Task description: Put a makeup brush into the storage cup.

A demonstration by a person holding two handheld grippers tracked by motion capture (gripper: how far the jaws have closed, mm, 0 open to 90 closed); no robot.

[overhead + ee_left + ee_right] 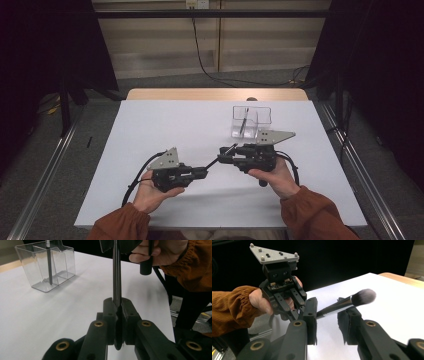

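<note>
- Brush (344, 303): a makeup brush with a thin dark handle, a shiny metal collar and a soft, rounded tuft of grey bristles with pale tips.
- It hangs in the air above the table (165, 130), spanning the gap between your two grippers, just in front of the clear box.
- Judged by its look, it is light and stiff along the handle; the smooth handle may slip or swivel if pinched loosely, and the bristles would crush or splay under pressure.
- Take it by the handle or the metal collar, never by the tuft.
- Your left gripper (117, 305) is clamped on the handle's tail end, jaws pressed together around it.
- Your right gripper (327, 312) sits around the handle near the collar; its jaws stand apart, with a gap on either side, and the pads do not yet press on the brush.
- The tuft pokes out past the right gripper's jaws, toward the box.
- Box (250, 121): a clear plastic organiser with compartments, standing on the table's far right part, just beyond your right gripper.
- One compartment holds another thin dark stick-like item (49, 262), standing nearly upright.
</note>
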